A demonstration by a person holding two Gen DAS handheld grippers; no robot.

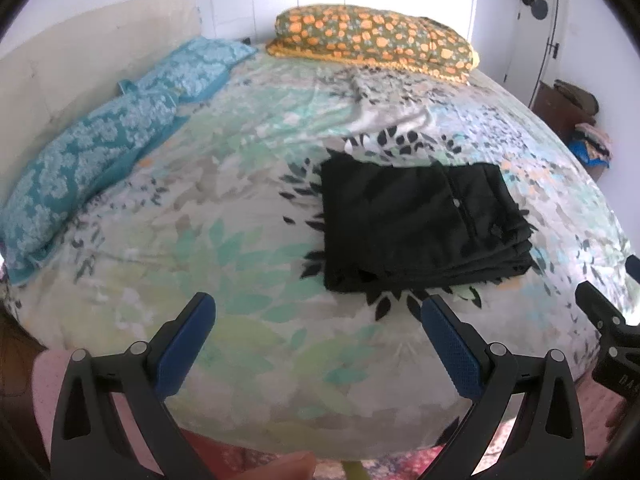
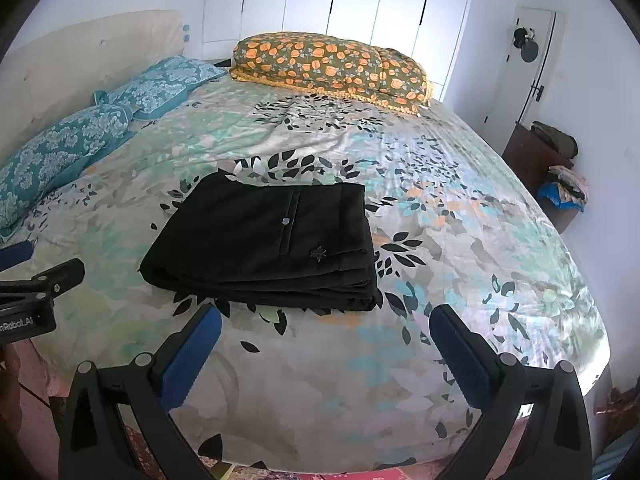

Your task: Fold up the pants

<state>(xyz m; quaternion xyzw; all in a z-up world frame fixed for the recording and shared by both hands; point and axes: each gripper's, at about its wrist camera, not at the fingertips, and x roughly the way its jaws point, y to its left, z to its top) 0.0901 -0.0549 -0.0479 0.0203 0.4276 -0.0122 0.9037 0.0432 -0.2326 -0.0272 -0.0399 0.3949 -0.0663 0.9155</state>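
The black pants (image 1: 424,224) lie folded into a flat rectangular stack on the floral bedspread (image 1: 240,240), a back pocket with a button facing up. They also show in the right wrist view (image 2: 264,248). My left gripper (image 1: 316,312) is open and empty, held back near the bed's front edge, to the left of and short of the pants. My right gripper (image 2: 326,328) is open and empty, just short of the stack's near edge. Each gripper shows at the edge of the other's view.
Two teal patterned pillows (image 1: 104,152) lie along the left by a cream headboard (image 1: 80,64). A folded orange-flowered quilt (image 1: 372,40) sits at the far edge. A dark wooden cabinet (image 2: 536,168) with clothes stands right of the bed. White wardrobe doors (image 2: 340,0) are behind.
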